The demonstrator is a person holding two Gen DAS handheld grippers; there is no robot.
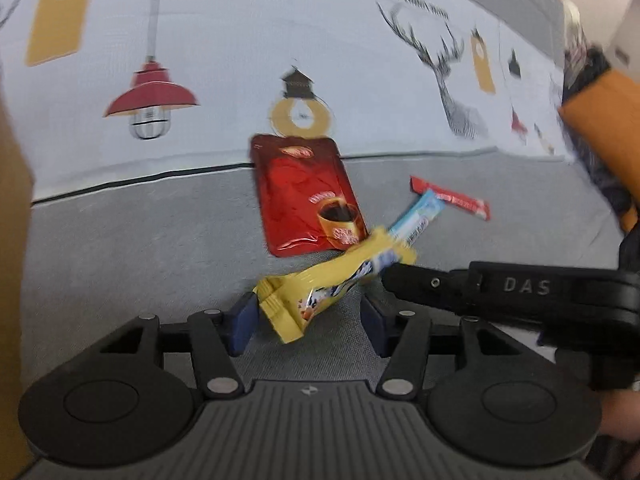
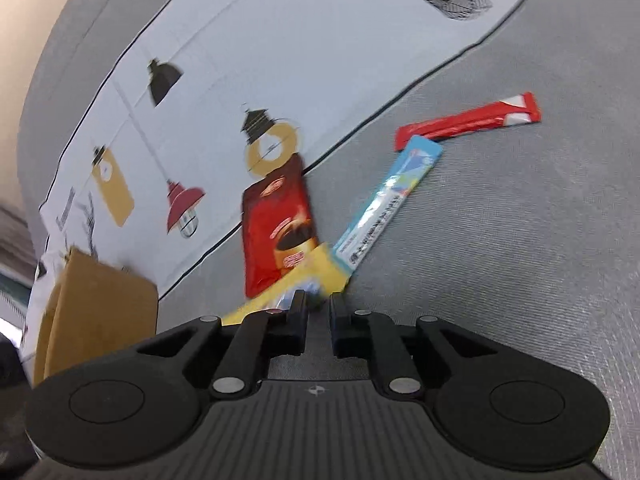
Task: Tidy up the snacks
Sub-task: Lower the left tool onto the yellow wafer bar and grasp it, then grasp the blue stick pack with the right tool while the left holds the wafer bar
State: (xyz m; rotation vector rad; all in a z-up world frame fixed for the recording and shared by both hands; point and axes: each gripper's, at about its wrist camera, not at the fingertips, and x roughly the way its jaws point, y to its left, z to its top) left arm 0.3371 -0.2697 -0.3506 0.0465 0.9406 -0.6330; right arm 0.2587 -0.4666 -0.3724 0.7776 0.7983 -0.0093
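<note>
Yellow foil is what matters at this moment: the yellow snack bar (image 1: 336, 280) hangs tilted between the two tools, lifted off the grey cloth (image 1: 120, 248), its far end pinched in the nearly closed right tool (image 2: 318, 306), which reaches in from the right in the left wrist view. The left tool (image 1: 308, 320) stands wide, its blue pads either side of the bar's near crimped end without visibly touching it; this looks like a hand-over, or a steadying of the bar, though I cannot tell which. Behind the bar lie the red coffee pouch (image 1: 306, 196), the blue stick sachet (image 2: 386, 200) and the red stick sachet (image 2: 468, 122), close together, the blue one's far tip just beside or touching the red stick. A cardboard box (image 2: 100, 312) stands to the left, probably where the snacks are meant to go. Grey cloth to the right lies open for a swing; leftward, the box wall and the printed sheet (image 1: 240, 60) beyond the black seam bound the working room, so the bar should be carried high over the pouch.
</note>
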